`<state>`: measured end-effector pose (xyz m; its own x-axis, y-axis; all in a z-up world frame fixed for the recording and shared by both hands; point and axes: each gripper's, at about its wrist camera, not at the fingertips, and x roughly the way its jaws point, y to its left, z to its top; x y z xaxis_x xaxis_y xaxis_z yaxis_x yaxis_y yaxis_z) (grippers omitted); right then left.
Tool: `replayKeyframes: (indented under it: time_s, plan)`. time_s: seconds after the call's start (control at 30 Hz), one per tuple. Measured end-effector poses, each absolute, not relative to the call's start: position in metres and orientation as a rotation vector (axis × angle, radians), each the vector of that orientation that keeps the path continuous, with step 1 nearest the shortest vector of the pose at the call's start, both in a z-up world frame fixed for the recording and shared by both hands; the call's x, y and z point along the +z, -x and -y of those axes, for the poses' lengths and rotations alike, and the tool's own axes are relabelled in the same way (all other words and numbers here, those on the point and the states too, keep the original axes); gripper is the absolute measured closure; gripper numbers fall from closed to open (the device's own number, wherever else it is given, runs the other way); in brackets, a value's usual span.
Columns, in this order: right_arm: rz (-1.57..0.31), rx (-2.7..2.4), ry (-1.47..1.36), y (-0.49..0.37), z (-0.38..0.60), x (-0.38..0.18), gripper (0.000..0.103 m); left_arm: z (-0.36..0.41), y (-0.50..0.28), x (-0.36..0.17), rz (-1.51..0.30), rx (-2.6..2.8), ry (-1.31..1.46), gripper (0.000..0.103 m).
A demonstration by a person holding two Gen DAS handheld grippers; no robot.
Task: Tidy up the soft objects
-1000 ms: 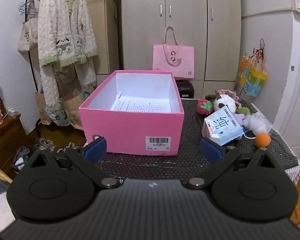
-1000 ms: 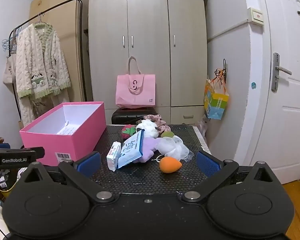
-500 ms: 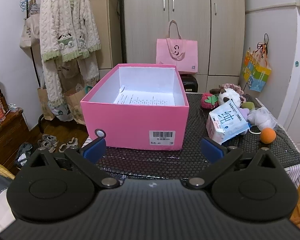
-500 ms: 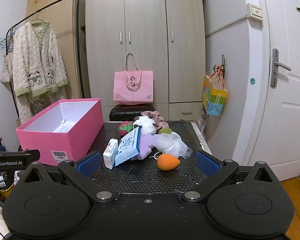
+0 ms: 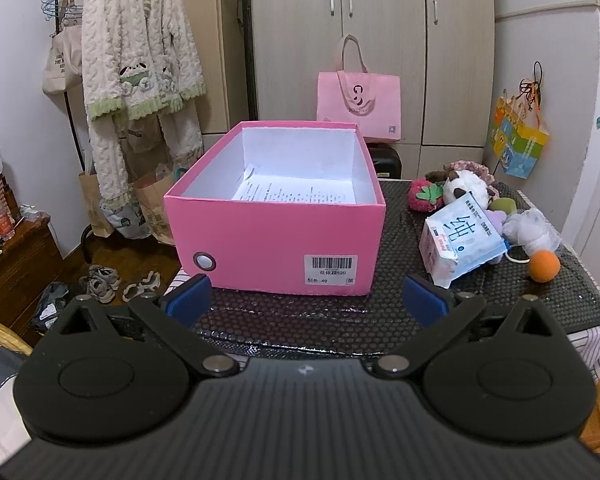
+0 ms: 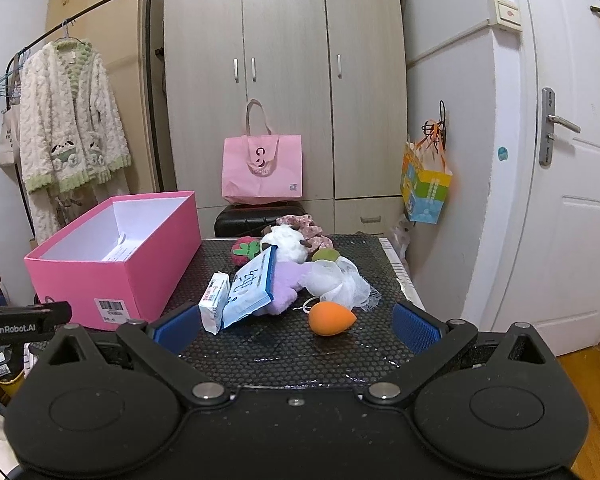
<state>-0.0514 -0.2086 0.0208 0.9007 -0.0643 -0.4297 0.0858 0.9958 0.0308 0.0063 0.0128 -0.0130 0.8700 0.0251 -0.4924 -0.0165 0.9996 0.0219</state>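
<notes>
Pink box (image 5: 274,240): stands lidless on the left part of the black mat (image 6: 292,344). Contents: one printed paper sheet (image 5: 292,194) on the floor of the box; no soft item inside.

Soft items, all in one heap on the mat to the right of the box, apart from it:
- strawberry plush (image 6: 245,251), at the back
- white plush (image 6: 288,246), beside the strawberry
- floral scrunchie (image 6: 300,223), behind the white plush
- green puff (image 6: 325,255)
- purple plush (image 6: 287,280), partly under the blue-and-white packet (image 6: 248,290)
- small white packet (image 6: 214,300), leaning against the blue one
- white mesh sponge (image 6: 342,280)
- orange makeup sponge (image 6: 330,318), nearest the front, just beside the mesh

Left gripper (image 5: 306,300): fingers spread wide, nothing between them, facing the box front.
Right gripper (image 6: 294,324): fingers spread wide, nothing between them, facing the heap.

Status, by my reckoning: nothing sorted yet; every soft item is left to move, presumably into the box. The orange sponge looks the easiest first pick.
</notes>
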Motion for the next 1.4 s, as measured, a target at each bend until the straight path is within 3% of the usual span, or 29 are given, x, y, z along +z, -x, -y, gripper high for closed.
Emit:
replayKeyframes:
  time_s: [1.4]
  plan:
    - [-0.399,-0.079,-0.020,0.0526,0.2092,0.0127,0.000,-0.0058,-0.0022,-0.0165,-0.422,0.051,-0.010,0.000]
